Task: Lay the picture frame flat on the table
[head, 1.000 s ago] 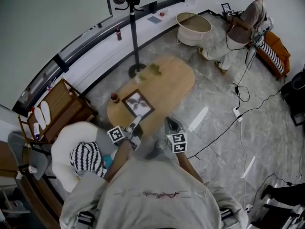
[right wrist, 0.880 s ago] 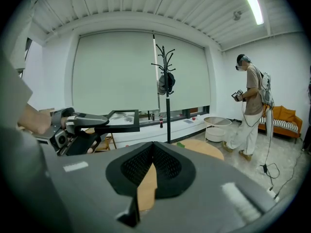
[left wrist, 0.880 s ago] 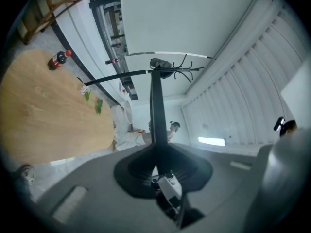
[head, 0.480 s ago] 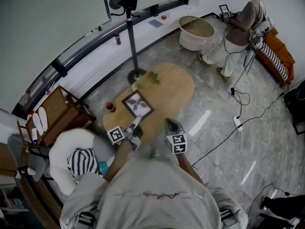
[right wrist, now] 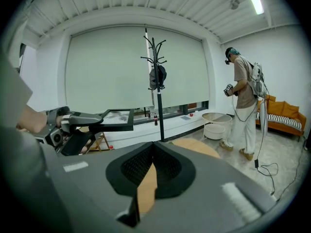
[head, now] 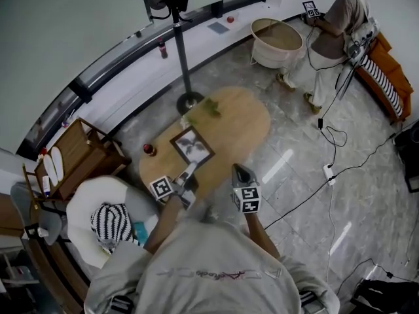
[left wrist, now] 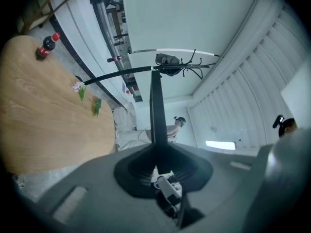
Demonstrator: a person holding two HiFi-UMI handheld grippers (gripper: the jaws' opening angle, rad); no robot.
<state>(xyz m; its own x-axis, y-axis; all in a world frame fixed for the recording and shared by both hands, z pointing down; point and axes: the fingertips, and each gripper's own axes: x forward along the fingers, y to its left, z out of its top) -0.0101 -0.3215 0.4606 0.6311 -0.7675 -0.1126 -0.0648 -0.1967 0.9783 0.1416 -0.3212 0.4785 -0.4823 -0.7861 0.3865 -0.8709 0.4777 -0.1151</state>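
The dark picture frame [head: 192, 146] hangs picture side up, roughly level, over the near left part of the oval wooden table [head: 239, 123]. My left gripper [head: 190, 169] is shut on the frame's near edge. In the left gripper view the frame [left wrist: 156, 110] shows edge-on as a thin dark bar rising from the closed jaws of the left gripper [left wrist: 156, 147]. The right gripper view shows the frame [right wrist: 116, 120] held out flat by the left gripper [right wrist: 99, 118]. My right gripper [head: 237, 169] is shut and empty at the table's near edge, to the right of the frame; its tips [right wrist: 153, 144] meet.
A red-capped bottle [head: 149, 149] stands on the table's left end and a green sprig [head: 211, 106] at its far end. A coat stand [head: 185, 57] rises behind. White armchair [head: 111, 214] at left, round basket [head: 277, 41], another person [head: 334, 31], floor cables [head: 327, 169] to the right.
Both grippers and the held frame have moved forward over the table along with the person carrying them. The frame now sits a little farther from the bottle. Both grips are unchanged.
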